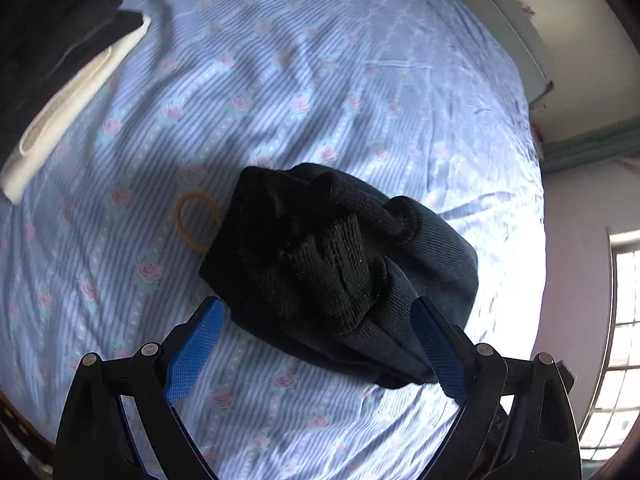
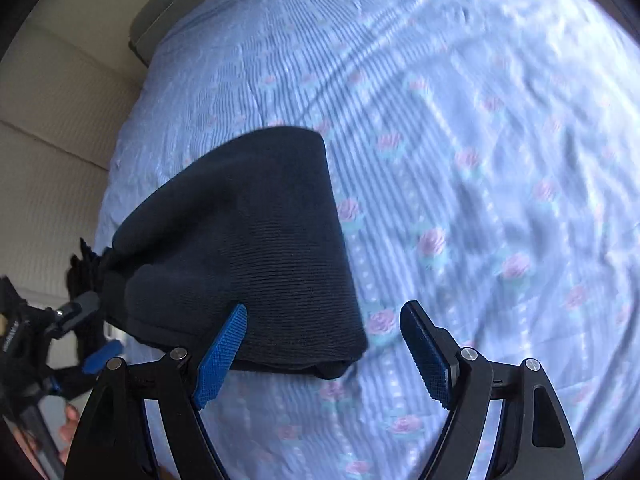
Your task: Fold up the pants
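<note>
We count two grippers, each with two blue, grid-textured pads on black arms, and one folded pair of pants (image 1: 340, 272): a dark, ribbed-knit bundle lying on the bed sheet (image 1: 360, 80), a wrinkled pale-blue striped cloth printed with pink roses.

In the left wrist view, going left to right, a pile of dark clothes (image 1: 60, 28) sits at the far left edge with one white folded piece (image 1: 72, 108) beneath it, then one yellow elastic loop (image 1: 196, 220) lies flat just beside the pants. The left gripper (image 1: 316, 336) stands with its jaws wide apart, the bundle's near end between them; the right-hand pad touches the fabric, the left-hand pad stands clear, so nothing is clamped. Here the pants show a lumpy, coarser-knit band on top.

The right wrist view shows neither pile nor loop. At its left edge we see the left gripper (image 2: 86, 334) from the side, and bare fingers (image 2: 70, 420) low down. The pants (image 2: 248, 240) look smooth and rounded here. The right gripper (image 2: 322, 332) is spread open, its left pad at the bundle's edge, its right pad over bare sheet.
</note>
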`<state>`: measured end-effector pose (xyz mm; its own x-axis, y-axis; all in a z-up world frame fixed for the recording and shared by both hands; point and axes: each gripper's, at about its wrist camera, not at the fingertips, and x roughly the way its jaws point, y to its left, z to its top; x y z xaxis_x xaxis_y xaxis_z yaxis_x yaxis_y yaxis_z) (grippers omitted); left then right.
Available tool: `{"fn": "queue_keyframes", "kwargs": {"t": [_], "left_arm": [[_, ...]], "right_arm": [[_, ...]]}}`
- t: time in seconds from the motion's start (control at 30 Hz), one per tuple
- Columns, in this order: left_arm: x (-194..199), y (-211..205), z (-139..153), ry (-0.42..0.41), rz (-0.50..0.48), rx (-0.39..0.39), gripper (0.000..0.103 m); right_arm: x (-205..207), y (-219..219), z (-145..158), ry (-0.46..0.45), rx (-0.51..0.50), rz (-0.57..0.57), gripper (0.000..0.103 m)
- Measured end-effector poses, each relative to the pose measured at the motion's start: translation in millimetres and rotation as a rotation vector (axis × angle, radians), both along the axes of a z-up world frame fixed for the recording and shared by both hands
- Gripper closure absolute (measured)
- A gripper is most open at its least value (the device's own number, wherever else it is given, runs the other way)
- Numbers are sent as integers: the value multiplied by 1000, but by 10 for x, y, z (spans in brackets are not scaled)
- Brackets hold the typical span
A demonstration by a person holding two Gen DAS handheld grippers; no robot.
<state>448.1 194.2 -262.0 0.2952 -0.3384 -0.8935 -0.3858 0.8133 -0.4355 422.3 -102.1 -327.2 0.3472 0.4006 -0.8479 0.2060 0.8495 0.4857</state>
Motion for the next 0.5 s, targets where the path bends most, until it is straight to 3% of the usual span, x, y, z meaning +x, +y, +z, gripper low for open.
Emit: {"fn": "queue_keyframes", "kwargs": {"t": [0.1,0.27,0.5], "left_arm": [[8,13,-97,17,20,17,6],[-22,152,-400,70,41,68,0],[16,351,-751,73,100,-102,0]], "right_arm": [[51,154,-94,13,63,53,24],[121,558,-112,7,-57,180,23],[56,664,-31,-18,-67,247,21]]}}
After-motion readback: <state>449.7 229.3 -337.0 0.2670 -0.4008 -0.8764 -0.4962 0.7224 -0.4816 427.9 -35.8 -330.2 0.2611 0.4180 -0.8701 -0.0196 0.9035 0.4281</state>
